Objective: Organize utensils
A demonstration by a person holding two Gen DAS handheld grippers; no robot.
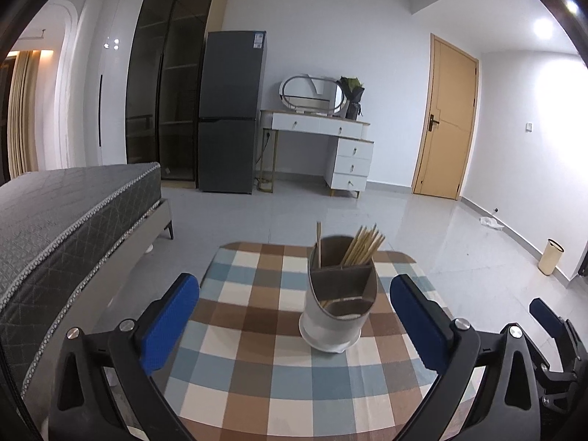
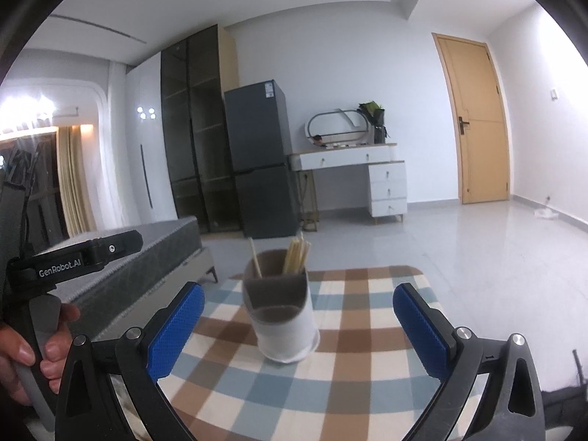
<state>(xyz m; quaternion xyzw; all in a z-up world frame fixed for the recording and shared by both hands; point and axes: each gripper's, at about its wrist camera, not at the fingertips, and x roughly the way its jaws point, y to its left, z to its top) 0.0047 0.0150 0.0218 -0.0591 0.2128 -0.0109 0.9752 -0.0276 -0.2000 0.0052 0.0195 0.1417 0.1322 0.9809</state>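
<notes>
On your left, the bed point(image 1: 73, 220) edge sits close beside the small table with the checked cloth point(image 1: 257, 360), so keep that elbow tucked as you work. Your left gripper point(image 1: 294, 321) is spread as wide as it goes and holds nothing; the utensil holder point(image 1: 340, 294) stands upright on the cloth between and just beyond its blue pads point(image 1: 169, 319), touching neither. Most of the chopsticks point(image 1: 362, 246) lean in a bundle in the back right compartment, while a single chopstick point(image 1: 318, 244) stands alone in the back left one; that stray looks like the piece to sort. The holder is tall on a narrow base and will likely tip if nudged, so I would steady its wall with one gripper before pulling anything out. Your right gripper point(image 2: 299, 330) is likewise fully spread and empty, with the holder just ahead of it; pinch the stray near its top and lift straight up.
</notes>
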